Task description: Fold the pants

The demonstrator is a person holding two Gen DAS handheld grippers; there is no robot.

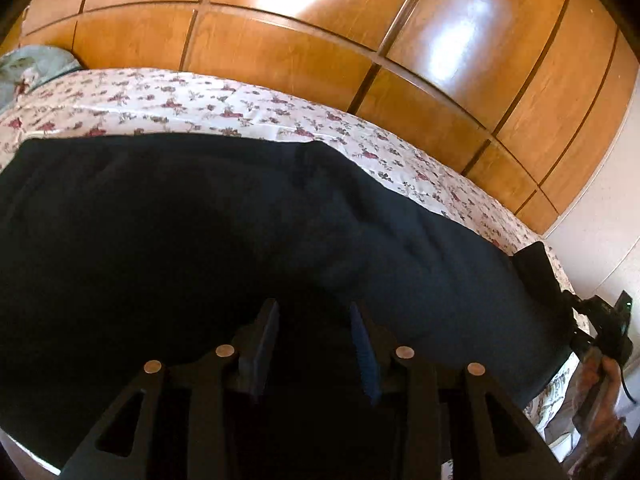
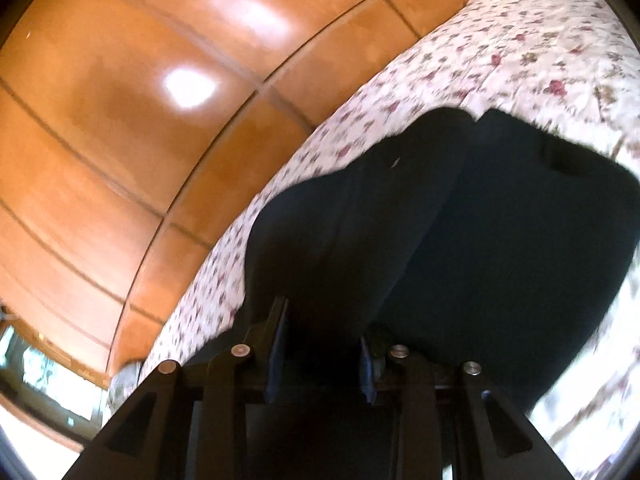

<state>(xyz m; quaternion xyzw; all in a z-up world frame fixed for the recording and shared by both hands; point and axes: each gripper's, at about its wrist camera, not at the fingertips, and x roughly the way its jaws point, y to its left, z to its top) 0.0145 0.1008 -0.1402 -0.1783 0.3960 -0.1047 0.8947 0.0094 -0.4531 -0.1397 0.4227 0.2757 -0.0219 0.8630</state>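
Black linkage arms with round metal pins fill the bottom of the left wrist view, and from them the left gripper [image 1: 314,320] reaches toward 12 o'clock with its fingers spread apart, a clear gap between the blue-edged pads [image 1: 362,356]; nothing is clasped between them. Just beyond the tips, the dark pants [image 1: 180,240] lie spread across the floral bedspread [image 1: 224,108], stretching from 9 o'clock across to 4 o'clock. Behind the bed, from 10 to 2 o'clock, stand glossy wooden wardrobe doors [image 1: 320,52]. A grey-green cloth [image 1: 28,68] sits at 10 o'clock on the bed's far corner. At 4 o'clock, at the pants' end, the right gripper [image 1: 600,328] shows dimly.

From the right wrist view, the right gripper [image 2: 322,328] likewise stands released, fingers parted, dark fabric lying under the gap but not pinched. Pants [image 2: 460,240] run from the fingertips toward 1 o'clock over the bedspread [image 2: 520,40]. Wardrobe doors [image 2: 140,100] fill 9 to 12 o'clock. This view is blurred.
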